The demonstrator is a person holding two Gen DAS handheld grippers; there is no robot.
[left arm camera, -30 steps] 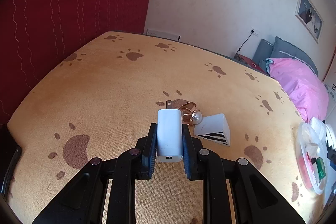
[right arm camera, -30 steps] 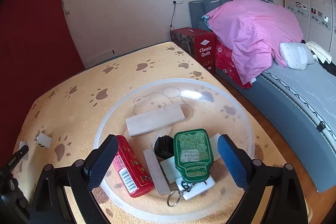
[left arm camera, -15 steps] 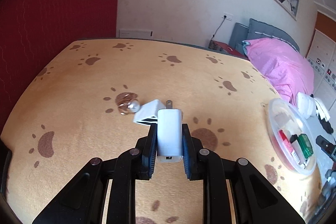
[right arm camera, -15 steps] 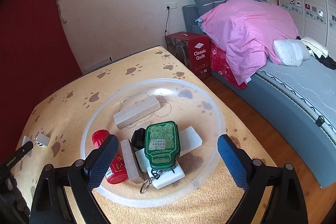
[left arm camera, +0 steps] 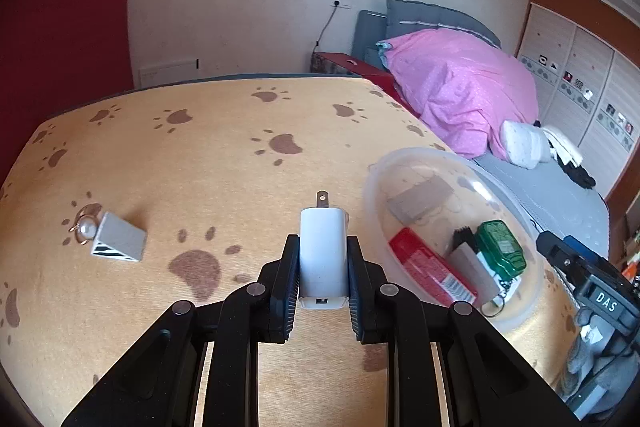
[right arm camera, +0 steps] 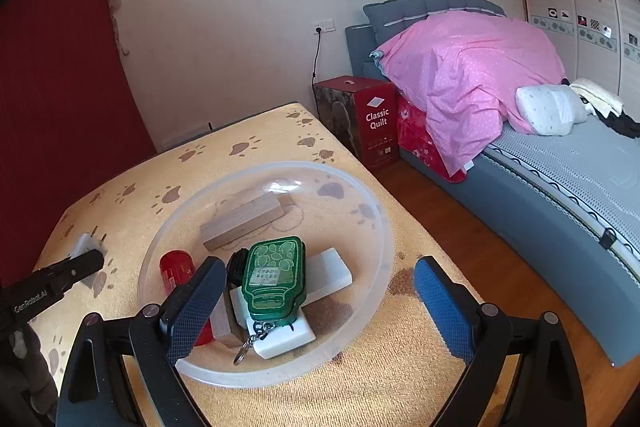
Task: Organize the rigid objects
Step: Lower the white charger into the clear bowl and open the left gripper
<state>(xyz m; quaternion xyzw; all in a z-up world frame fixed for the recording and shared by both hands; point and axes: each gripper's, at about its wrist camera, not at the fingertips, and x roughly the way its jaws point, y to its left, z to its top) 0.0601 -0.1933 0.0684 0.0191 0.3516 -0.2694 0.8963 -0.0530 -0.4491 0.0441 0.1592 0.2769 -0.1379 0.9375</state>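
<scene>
The left gripper (left arm camera: 322, 269) is pinching a white charger (left arm camera: 322, 259), its blue pads pressed against the two long sides. The charger's long axis runs along the fingers, pointing away from the camera and tilted downward toward the cloth; its metal prongs lead at the far end, one flat blade showing above the body, while a small socket faces back toward the camera. It is a smooth, rounded white block, held above the paw-print tablecloth (left arm camera: 224, 155) and not touching it, just left of the clear bowl (left arm camera: 374, 167). The bowl stands near the right edge of the table and holds a wooden block (right arm camera: 240, 221), a red tube (right arm camera: 172, 267), a green tin (right arm camera: 274, 277) with a key ring, a small black item and white flat pieces beneath the tin. The right gripper (right arm camera: 316, 293) hangs over the bowl's near rim with its jaws spread wide and nothing between them. Toward the left edge of the table lie a small white wedge box (left arm camera: 118, 239) with black stripes on its end and, touching it, a pearl ornament (left arm camera: 86, 227) on a thin ring.
</scene>
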